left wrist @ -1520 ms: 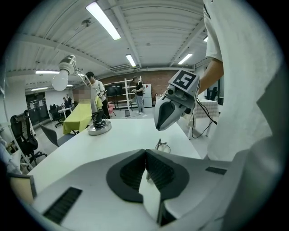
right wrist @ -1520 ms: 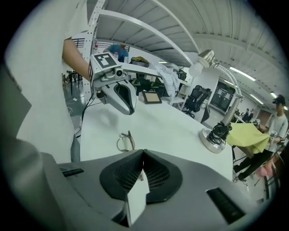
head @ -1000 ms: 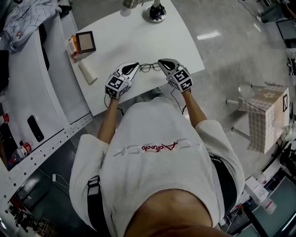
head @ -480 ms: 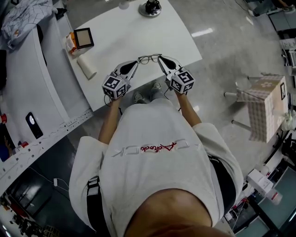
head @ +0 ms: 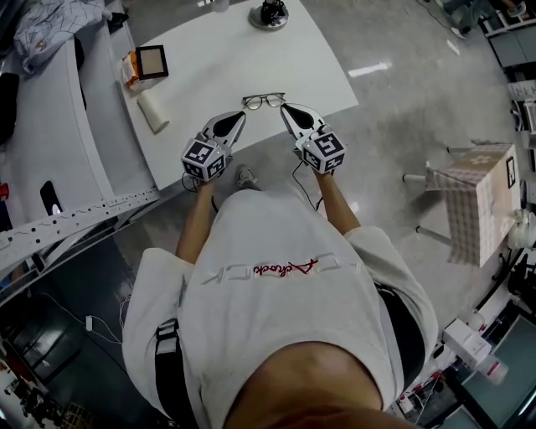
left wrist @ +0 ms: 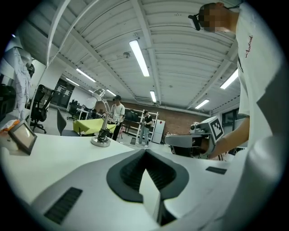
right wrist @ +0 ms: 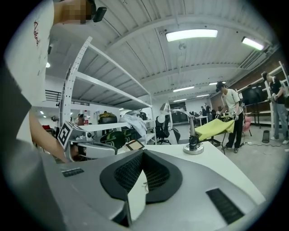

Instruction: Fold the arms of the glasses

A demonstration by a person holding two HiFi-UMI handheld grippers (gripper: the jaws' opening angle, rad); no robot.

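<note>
Left of centre, the left gripper (head: 239,116) is held at the table's (head: 209,67) near edge, forearm stretched forward, pointed up and to the right. Its fingers (left wrist: 86,180) are closed together on nothing. The glasses (head: 263,101) are laid on the table at upper centre. The right gripper (head: 283,106) is pointed up-left, its fingers likewise closed, with its tip just beside the glasses' right end.

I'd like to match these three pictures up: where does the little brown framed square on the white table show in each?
Head view: the framed square sits upper left.
Left gripper view: at the far left edge, tilted.
Right gripper view: small, just left of centre.
Shared landmark: the round lamp base, seen in all three.
</note>
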